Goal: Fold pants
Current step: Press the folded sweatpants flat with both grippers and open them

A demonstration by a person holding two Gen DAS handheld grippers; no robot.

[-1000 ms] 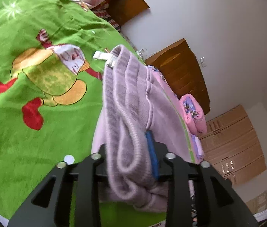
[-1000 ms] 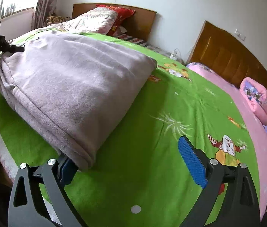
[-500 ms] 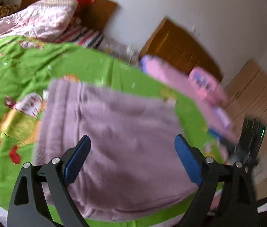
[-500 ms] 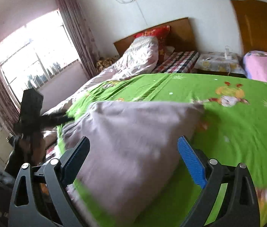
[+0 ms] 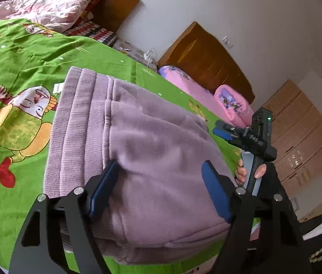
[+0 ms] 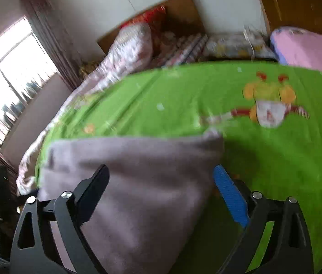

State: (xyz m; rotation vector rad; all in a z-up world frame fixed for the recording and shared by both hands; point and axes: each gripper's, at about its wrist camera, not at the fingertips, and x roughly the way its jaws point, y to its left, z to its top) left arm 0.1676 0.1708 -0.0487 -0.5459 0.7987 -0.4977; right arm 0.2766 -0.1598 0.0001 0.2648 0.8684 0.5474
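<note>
Across the green bed cover (image 5: 24, 52) the folded lilac pants (image 5: 142, 150) now lie released near its front edge, both the left hand-held gripper (image 5: 158, 189), jaws just narrowing slightly, and right hand-held gripper (image 6: 161, 196) standing apart, so the fold looks finished.

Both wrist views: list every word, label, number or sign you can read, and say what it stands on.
No text can be read in either view.
White tag at the waistband of the purple pants: too small to read.
Marks on the cardboard boxes: too small to read.
White marking on the right tool: blurred.
Green sheet: cartoon pictures only, no lettering seen.
</note>
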